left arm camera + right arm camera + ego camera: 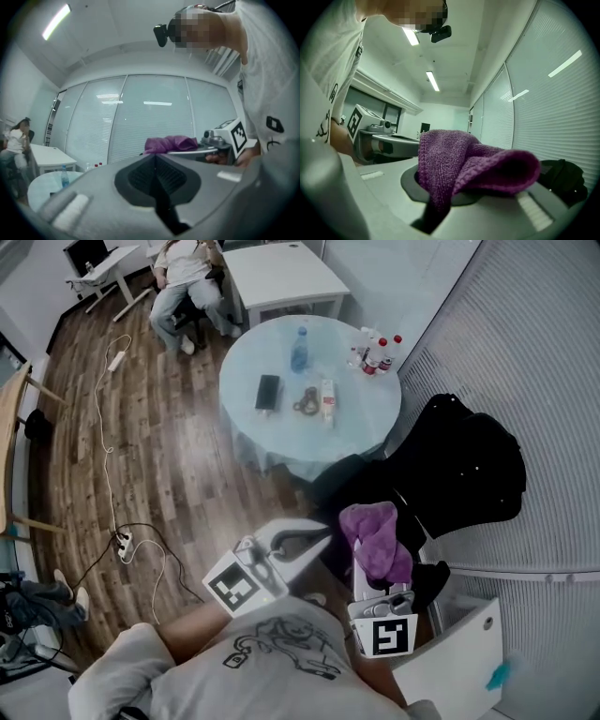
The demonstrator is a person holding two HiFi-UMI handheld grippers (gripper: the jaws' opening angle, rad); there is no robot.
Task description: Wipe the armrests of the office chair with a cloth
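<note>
In the head view my right gripper is shut on a crumpled purple cloth, held just in front of the black office chair by the blinds. The armrests are not clear to me among the black shapes. The right gripper view shows the cloth bunched over the jaws of the right gripper, with the chair low at the right. My left gripper hangs beside it, shut, with nothing in it. In the left gripper view the left gripper has its pads pressed together, and the cloth lies beyond them.
A round glass table stands ahead with a water bottle, a phone and small bottles. A person sits by a white desk. Cables and a power strip lie on the wood floor.
</note>
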